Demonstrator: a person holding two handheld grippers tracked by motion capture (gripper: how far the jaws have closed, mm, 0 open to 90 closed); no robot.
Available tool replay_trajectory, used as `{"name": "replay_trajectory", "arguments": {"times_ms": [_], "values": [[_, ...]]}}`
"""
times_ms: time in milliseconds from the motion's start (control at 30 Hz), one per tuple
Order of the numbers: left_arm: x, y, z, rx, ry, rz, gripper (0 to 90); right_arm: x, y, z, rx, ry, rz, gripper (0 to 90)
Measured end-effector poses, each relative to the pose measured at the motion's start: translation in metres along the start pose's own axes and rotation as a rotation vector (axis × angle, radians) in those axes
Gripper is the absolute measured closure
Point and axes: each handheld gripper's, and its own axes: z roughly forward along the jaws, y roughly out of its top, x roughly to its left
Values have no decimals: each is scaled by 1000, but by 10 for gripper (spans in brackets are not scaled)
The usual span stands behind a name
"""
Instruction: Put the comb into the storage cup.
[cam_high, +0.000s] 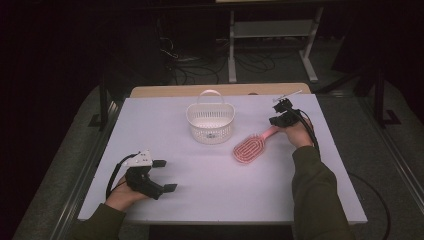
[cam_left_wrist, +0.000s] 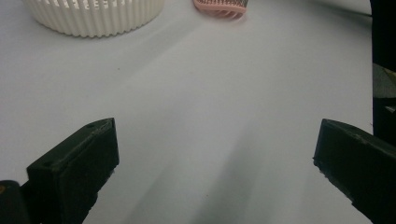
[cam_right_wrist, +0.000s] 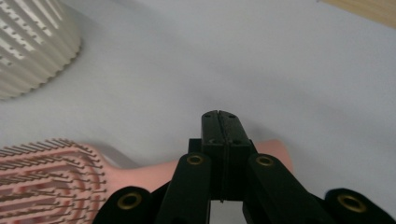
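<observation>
A pink hairbrush (cam_high: 249, 149) lies bristles up on the white table (cam_high: 215, 190), its handle pointing toward the back right. My right gripper (cam_high: 274, 122) hovers at the end of that handle. In the right gripper view its jaws (cam_right_wrist: 219, 122) are pressed together with nothing between them, and the hairbrush (cam_right_wrist: 46, 172) handle runs beneath them. My left gripper (cam_high: 165, 175) rests near the front left of the table, open and empty. In the left gripper view its jaws (cam_left_wrist: 215, 135) stand wide apart over bare table, with the hairbrush (cam_left_wrist: 220, 7) far ahead.
A white slatted basket (cam_high: 210, 131) with a handle stands at the back middle of the table, just left of the brush; it also appears as the basket (cam_left_wrist: 93, 18) and the basket (cam_right_wrist: 28, 46) in the gripper views. A wooden edge (cam_high: 165, 91) runs behind the table.
</observation>
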Motion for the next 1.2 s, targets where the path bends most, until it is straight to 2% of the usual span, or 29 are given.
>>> {"name": "replay_trajectory", "arguments": {"times_ms": [233, 600, 900, 1067, 1200], "values": [[0, 0, 0, 1, 0, 0, 0, -7, 2, 9, 18, -31, 2, 894], [1, 0, 0, -1, 1, -3, 0, -13, 16, 11, 33, -58, -5, 894], [1, 0, -1, -4, 0, -4, 0, -22, 11, 18, 65, -75, 13, 894], [0, 0, 0, 0, -1, -2, 0, -22, 10, 18, 70, -76, 4, 894], [0, 0, 0, -2, 0, -4, 0, -22, 9, 19, 96, -89, -10, 895]]}}
